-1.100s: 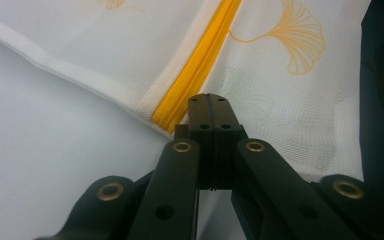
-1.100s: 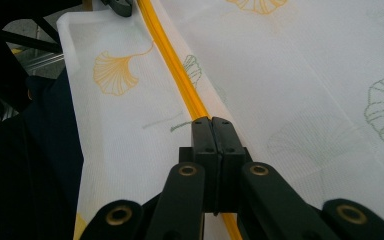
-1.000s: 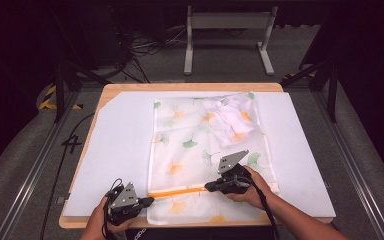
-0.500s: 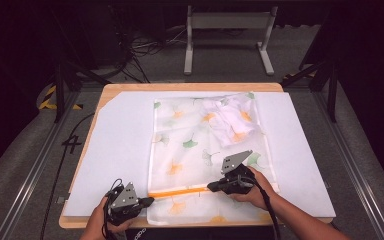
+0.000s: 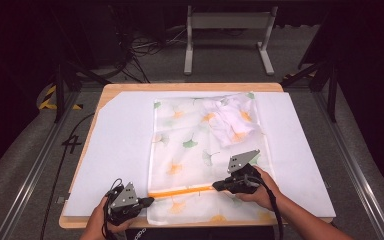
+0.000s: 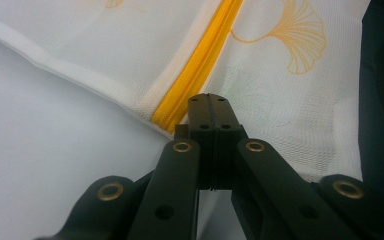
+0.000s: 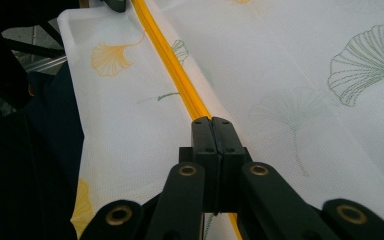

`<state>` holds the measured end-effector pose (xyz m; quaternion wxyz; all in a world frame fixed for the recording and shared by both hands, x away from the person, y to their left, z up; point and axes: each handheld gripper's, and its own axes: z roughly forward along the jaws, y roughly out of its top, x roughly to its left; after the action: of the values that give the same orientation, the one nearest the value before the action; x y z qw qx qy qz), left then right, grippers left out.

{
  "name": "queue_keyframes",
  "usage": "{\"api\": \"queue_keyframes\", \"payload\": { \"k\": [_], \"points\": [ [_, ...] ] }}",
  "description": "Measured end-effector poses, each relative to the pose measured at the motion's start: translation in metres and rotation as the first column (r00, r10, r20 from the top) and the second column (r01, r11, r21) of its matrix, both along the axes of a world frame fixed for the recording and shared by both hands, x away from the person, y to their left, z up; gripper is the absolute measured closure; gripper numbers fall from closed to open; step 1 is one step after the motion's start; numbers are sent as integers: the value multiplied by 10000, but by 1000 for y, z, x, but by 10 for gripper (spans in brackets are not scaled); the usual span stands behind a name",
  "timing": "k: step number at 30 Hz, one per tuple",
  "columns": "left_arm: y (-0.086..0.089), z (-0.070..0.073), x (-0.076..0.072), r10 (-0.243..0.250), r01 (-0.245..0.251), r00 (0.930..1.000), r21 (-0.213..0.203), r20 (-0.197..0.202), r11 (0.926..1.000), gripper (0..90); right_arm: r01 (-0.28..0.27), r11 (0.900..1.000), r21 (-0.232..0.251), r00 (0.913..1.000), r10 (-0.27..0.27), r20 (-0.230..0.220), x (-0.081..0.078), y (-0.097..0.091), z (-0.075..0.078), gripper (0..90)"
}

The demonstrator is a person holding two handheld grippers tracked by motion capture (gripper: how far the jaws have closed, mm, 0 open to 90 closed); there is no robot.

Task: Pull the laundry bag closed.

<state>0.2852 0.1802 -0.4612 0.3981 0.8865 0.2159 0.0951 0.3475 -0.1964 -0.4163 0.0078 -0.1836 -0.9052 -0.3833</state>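
I have one gripper in each hand. My left gripper [image 5: 147, 201] has its jaws pressed together at the left end of the long yellow zipper [image 5: 182, 191]. In the left gripper view the jaws meet right at that end, and I think they pinch the edge of the bag there, but I cannot see the cloth between them. My right gripper [image 5: 217, 186] has its jaws pressed together on the zipper line farther along. I think they hold the little zipper pull, but it is hidden under the jaws, so I cannot tell for sure.

The thin white mesh bag with yellow and green leaf pictures [image 5: 190, 145] lies flat on the white sheet [image 5: 120, 140] that covers the wooden tabletop [image 5: 190, 87]. The zipper runs across the near part of the bag, between my two grippers.

What could go wrong? The mesh is soft and slippery. If my left jaws let go, the whole bag could slide along with my right hand and bunch up. If I pull too hard or crooked, the zipper could catch the mesh and get stuck, or the pull could slip out.

A crumpled white cloth [image 5: 232, 119] sits at the far right corner of the bag, well away from my grippers. Nothing stands in the way along the zipper.
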Motion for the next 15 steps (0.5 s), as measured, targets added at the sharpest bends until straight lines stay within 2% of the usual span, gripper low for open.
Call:
{"api": "queue_keyframes", "payload": {
  "k": [15],
  "points": [
    [0,0,0,24,-24,10000,-58,-44,10000,900,247,9997,-43,9997,-247,0,-2,-15,1,900]
  ]
}}
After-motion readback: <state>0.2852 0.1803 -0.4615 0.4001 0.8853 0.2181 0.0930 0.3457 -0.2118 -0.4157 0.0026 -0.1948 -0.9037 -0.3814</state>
